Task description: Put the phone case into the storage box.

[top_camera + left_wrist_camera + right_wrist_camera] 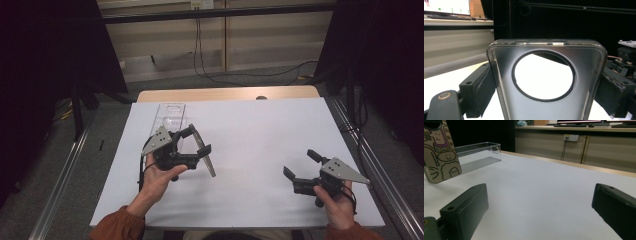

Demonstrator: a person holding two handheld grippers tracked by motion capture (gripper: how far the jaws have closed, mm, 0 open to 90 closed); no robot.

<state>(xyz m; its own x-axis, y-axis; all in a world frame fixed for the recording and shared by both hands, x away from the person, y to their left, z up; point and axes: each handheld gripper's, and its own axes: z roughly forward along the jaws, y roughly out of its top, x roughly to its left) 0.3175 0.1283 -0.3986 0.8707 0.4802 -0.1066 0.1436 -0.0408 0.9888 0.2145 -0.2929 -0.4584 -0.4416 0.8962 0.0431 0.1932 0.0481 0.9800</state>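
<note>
The left gripper [196, 141] pinches a phone case [546, 82] by its two long sides, lifted off the white table [260, 135]. The case has a big round hole near its top and cartoon drawings on its back. A clear tray [169, 116] lies just behind it. The right gripper [300, 164] is well apart, with its jaws spread wide and holding nothing.

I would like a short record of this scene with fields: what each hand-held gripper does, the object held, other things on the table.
left hand-held gripper: shut on the phone case, lifted above the table
phone case: clamped by its long edges; round camera hole; cartoon drawings on the back
right hand-held gripper: open, holds nothing, low over the table
clear tray: at the far left of the white sheet
white sheet: covers the table
</note>
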